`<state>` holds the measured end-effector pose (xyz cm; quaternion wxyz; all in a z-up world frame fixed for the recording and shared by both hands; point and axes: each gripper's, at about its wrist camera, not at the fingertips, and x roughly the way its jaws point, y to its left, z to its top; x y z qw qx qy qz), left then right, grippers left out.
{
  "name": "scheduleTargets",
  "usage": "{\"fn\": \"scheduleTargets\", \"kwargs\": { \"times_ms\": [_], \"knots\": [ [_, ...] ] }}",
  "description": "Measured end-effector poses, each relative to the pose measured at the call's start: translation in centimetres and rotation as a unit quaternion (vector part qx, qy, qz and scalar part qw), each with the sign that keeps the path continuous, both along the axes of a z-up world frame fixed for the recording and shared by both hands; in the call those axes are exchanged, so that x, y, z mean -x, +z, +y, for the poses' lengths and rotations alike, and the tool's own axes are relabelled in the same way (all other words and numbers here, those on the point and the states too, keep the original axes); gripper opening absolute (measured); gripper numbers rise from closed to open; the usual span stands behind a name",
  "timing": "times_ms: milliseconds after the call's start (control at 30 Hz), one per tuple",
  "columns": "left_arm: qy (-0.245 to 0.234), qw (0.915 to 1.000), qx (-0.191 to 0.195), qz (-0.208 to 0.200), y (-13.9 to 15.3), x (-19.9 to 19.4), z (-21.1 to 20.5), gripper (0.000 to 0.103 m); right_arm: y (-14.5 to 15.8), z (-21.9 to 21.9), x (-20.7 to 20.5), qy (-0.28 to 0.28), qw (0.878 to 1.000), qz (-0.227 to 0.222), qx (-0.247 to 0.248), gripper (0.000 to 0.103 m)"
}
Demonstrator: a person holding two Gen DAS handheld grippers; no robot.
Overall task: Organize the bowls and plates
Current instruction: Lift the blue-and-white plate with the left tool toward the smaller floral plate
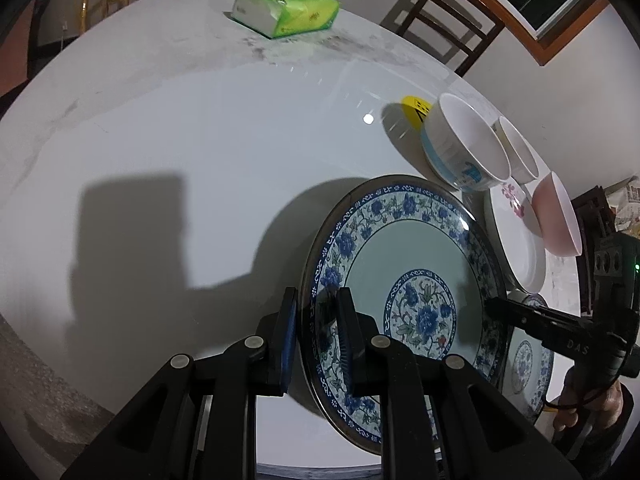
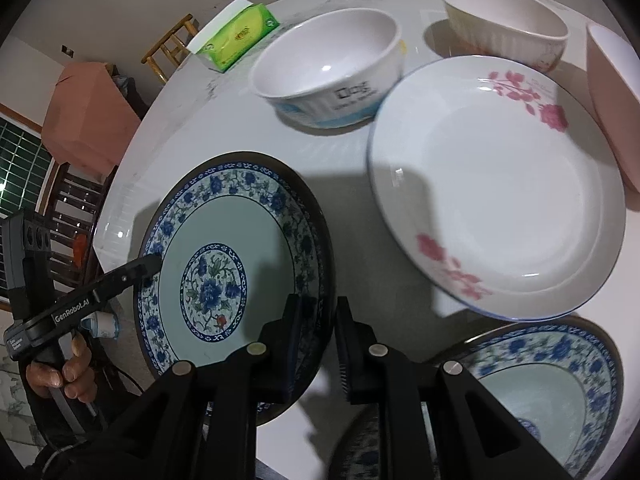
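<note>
Left gripper (image 1: 318,334): nearest the left wrist camera, jaws drawn narrow and clamped over the rim of the blue floral plate (image 1: 404,304) at that plate's 9 o'clock edge, one pad outside, one on the decorated face.
Right gripper (image 2: 316,340): jaws likewise narrow, pinching the same plate's rim at its 3 o'clock edge in the right wrist view.
Blue floral plate: held between both grippers on opposite edges; whether it touches the table (image 1: 200,160) cannot be told.
Second blue plate (image 2: 552,384): flat on the table at 5 o'clock in the right view, partly behind the right gripper's frame.
White plate with pink flowers (image 2: 504,192): at 2 o'clock from the held plate, near it but apart.
White bowl with blue base (image 2: 332,72): at 12 o'clock, just beside the pink-flowered plate.
Ribbed cream bowl (image 2: 504,24): farther, at 1 o'clock.
Pink bowl (image 2: 612,100): at the 3 o'clock edge, cut off.
Tissue pack (image 1: 286,10): green and white, at 12 o'clock on the table's far side.
Hands: one hand (image 2: 68,372) grips the left tool's handle at 8 o'clock.
</note>
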<state>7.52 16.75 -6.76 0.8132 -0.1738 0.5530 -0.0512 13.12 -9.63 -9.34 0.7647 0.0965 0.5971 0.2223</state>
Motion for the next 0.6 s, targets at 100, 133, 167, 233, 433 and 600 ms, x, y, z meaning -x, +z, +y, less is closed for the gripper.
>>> {"fn": "scheduleTargets", "kwargs": {
  "times_ms": [100,133,167,233,433,600],
  "knots": [
    [0.004,1.0,-0.004,0.001,-0.2,0.0,0.6,0.015,-0.3,0.6,0.1,0.0,1.0,0.002,-0.002,0.017],
    [0.006,1.0,-0.005,0.001,-0.4,0.0,0.7,0.015,-0.4,0.9,0.2,0.001,1.0,0.002,-0.001,0.017],
    [0.007,1.0,-0.006,0.002,-0.5,0.1,1.0,0.015,-0.6,0.6,0.2,0.001,1.0,0.001,-0.001,0.017],
    [0.009,0.9999,-0.004,0.002,-0.8,0.1,1.3,0.015,-0.7,1.1,0.5,-0.001,1.0,-0.001,-0.002,0.017],
    [0.016,0.9999,-0.003,0.0,-1.6,0.1,1.9,0.016,-1.0,1.9,0.8,0.002,1.0,-0.009,0.003,0.017],
    [0.018,0.9998,0.001,0.003,-2.1,0.0,2.0,0.018,-1.2,2.6,0.9,0.005,1.0,-0.01,0.009,0.019]
  ]
}}
